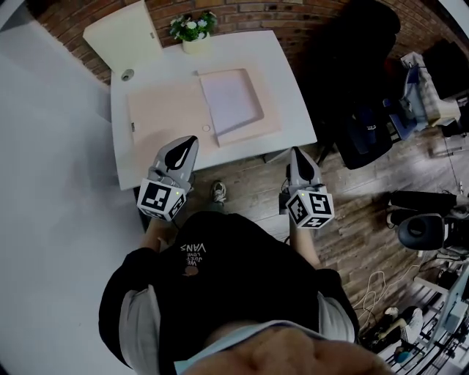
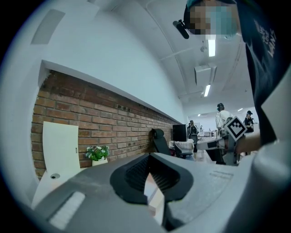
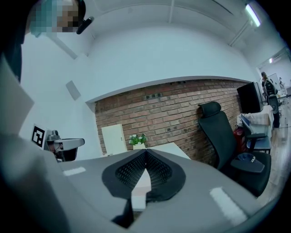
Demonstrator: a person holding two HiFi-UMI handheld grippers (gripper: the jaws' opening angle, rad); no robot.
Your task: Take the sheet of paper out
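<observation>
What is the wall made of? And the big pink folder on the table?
The wall looks like rough reddish brick: pale mortar lines run between the blocks. The pink folder seems matte card or thin plastic: it lies flat without shine; I can't tell which.

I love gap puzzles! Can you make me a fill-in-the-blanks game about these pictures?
1. The open pale-pink folder holding the pale rectangular sheet of paper lies on a white ____.
2. The small pot of white flowers stands before a wall built of red ____.
3. The grey left gripper and the grey right gripper both have their jaws ____.

Missing words: table; bricks; shut.
</observation>
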